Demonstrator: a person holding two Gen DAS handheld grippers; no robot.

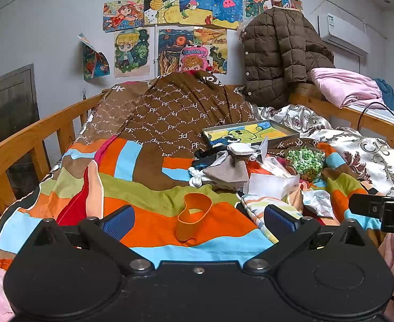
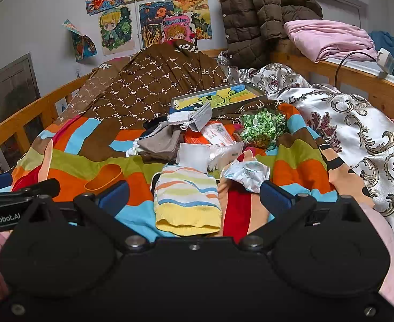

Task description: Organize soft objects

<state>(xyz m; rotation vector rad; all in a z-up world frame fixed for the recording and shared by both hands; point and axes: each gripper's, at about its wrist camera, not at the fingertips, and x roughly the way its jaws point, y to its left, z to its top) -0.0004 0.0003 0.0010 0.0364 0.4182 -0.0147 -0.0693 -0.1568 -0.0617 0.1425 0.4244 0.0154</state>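
The right hand-held gripper (image 2: 194, 196) hovers with jaws spread wide either side of the striped sock (image 2: 187, 201), likely lined up to pinch it. The left hand-held gripper (image 1: 198, 218), equally spread and empty, faces the orange band (image 1: 194, 216) on the bed's quilt (image 1: 148, 212). Beyond, the unsorted pile of grey cloth (image 2: 160, 141) and packets awaits.
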